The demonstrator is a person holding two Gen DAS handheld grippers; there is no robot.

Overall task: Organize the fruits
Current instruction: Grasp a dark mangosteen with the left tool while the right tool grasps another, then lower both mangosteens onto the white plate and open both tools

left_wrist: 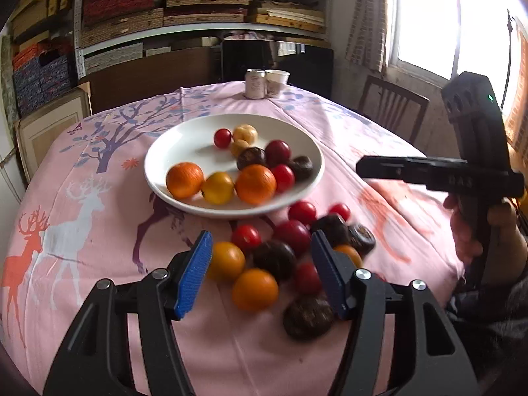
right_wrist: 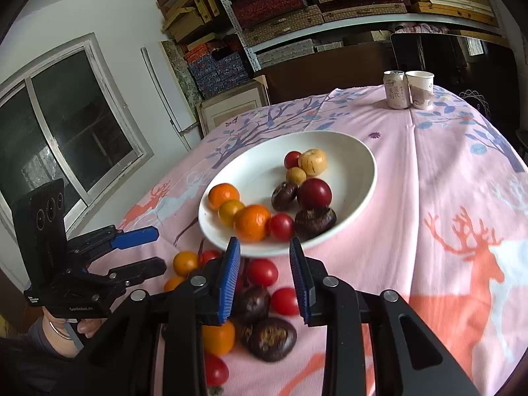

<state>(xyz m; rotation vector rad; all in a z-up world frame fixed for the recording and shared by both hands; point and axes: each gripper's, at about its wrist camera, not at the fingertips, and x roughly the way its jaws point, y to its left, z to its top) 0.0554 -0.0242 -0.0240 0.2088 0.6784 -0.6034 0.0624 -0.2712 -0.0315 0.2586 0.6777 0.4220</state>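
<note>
A white plate (left_wrist: 171, 151) on the pink tablecloth holds oranges, yellow and red tomatoes and dark brown fruits; it also shows in the right wrist view (right_wrist: 363, 165). A loose pile of fruit (left_wrist: 280, 257) lies on the cloth in front of the plate, also seen in the right wrist view (right_wrist: 260, 300). My left gripper (left_wrist: 260, 274) is open and empty, low over the pile, its blue pads either side of it. My right gripper (right_wrist: 265, 280) is open and empty, held above the pile near the plate's front rim. It shows from the side in the left wrist view (left_wrist: 363, 166).
A drink can (left_wrist: 254, 83) and a paper cup (left_wrist: 276, 81) stand at the table's far edge. A wooden chair (left_wrist: 392, 105) is at the far right. Shelves of boxes line the back wall.
</note>
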